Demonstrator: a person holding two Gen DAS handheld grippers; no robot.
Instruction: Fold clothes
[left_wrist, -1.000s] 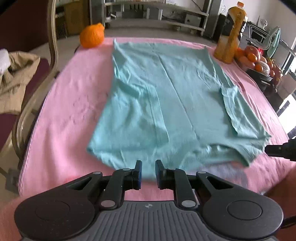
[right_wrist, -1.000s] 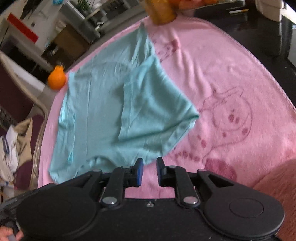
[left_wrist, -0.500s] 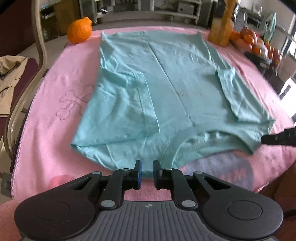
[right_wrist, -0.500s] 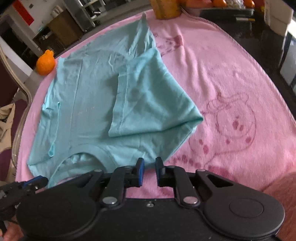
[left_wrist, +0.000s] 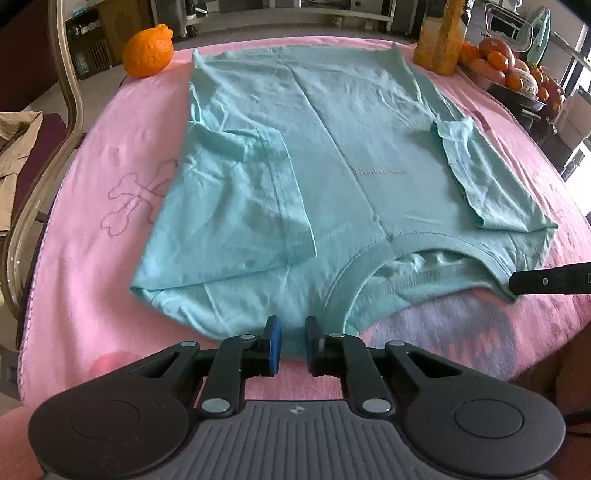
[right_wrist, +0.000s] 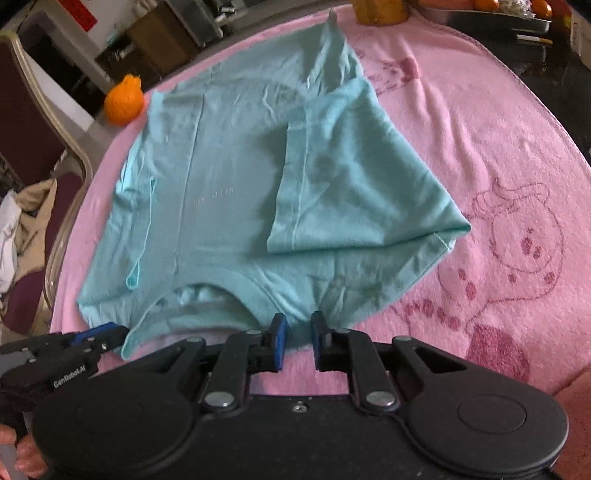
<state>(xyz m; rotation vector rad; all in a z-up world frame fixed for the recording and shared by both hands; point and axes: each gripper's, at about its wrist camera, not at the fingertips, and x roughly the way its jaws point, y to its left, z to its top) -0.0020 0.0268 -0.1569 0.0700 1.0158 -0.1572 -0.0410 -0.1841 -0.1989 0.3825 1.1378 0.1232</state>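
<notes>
Two grippers sit at the near hem of the collar end of a teal T-shirt (left_wrist: 354, 147), one on each shoulder. The left gripper (left_wrist: 292, 341) has its jaws parted by a narrow gap, with the shirt's near edge lying between the blue pads just left of the neckline; the pads do not look pressed together, and whether they pinch the cloth cannot be told for sure. The right gripper (right_wrist: 297, 338) shows the same narrow gap, the shirt's edge running into it just right of the collar (right_wrist: 236, 291); again no firm clamp is visible. In the left wrist view the right gripper's tip reaches the shirt's right shoulder seam, and in the right wrist view the left gripper's blue-tipped finger touches the opposite corner. The T-shirt lies flat, front up, collar toward the grippers, both sleeves folded inward over the body. Beneath the shirt spreads a pink blanket (left_wrist: 92, 206) with drawn cartoon figures. Beyond the shirt's far left corner rests an orange (left_wrist: 147, 50); beyond its far right corner stands a juice bottle (left_wrist: 441, 40), with a tray of fruit (left_wrist: 513, 70) farther right. Left of the shirt, off the blanket, a chair (left_wrist: 62, 96) holds beige clothing (left_wrist: 14, 155).
</notes>
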